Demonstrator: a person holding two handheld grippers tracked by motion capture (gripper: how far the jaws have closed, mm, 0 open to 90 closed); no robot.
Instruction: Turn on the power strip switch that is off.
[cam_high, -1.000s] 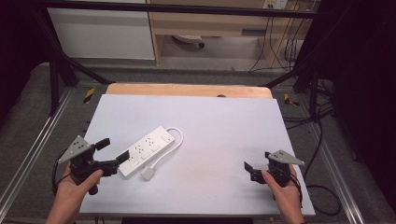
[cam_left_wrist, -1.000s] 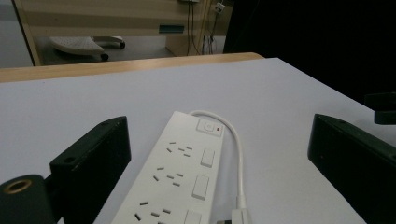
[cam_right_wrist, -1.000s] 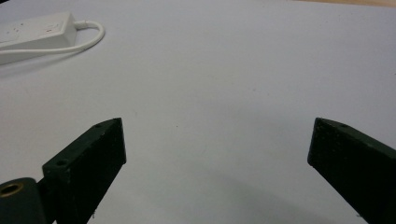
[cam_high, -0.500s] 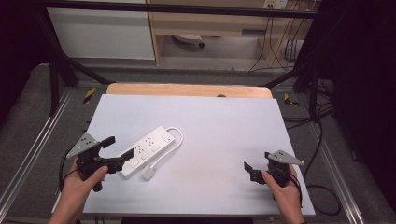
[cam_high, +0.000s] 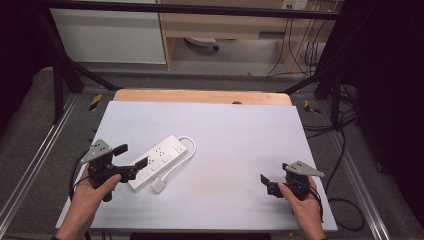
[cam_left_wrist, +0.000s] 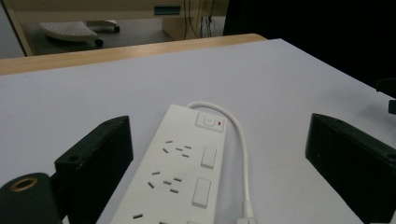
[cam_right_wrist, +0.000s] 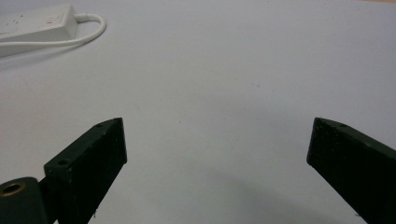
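High view. We see the power strip (cam_high: 156, 162) lying flat on the white table (cam_high: 235, 130), toward 8 o'clock from the table's middle, its long axis running from 7 to 1 o'clock. Its white cord (cam_high: 181, 156) loops off the far end and comes back along the right side to the plug (cam_high: 158, 186), which rests on the table just beside the strip's near end. Our left gripper (cam_high: 131, 159) is at that near end, jaws spread, one on either side of the strip's line. We judge it is lined up to close across the narrow width. Our right gripper (cam_high: 266, 183) sits well apart at 4 o'clock, jaws open, holding nothing; it looks parked clear of the work.

Left gripper view. The power strip (cam_left_wrist: 180, 175) runs up the middle between the two black jaws, switch (cam_left_wrist: 209, 122) at its far end toward 12 o'clock, cord (cam_left_wrist: 239, 140) curling round to the right. Neither jaw touches it; there is open space on both sides.

Right gripper view. The jaws stand wide apart over bare table (cam_right_wrist: 224, 79). The power strip (cam_right_wrist: 35, 24) and cord (cam_right_wrist: 91, 28) lie far off at 11 o'clock.
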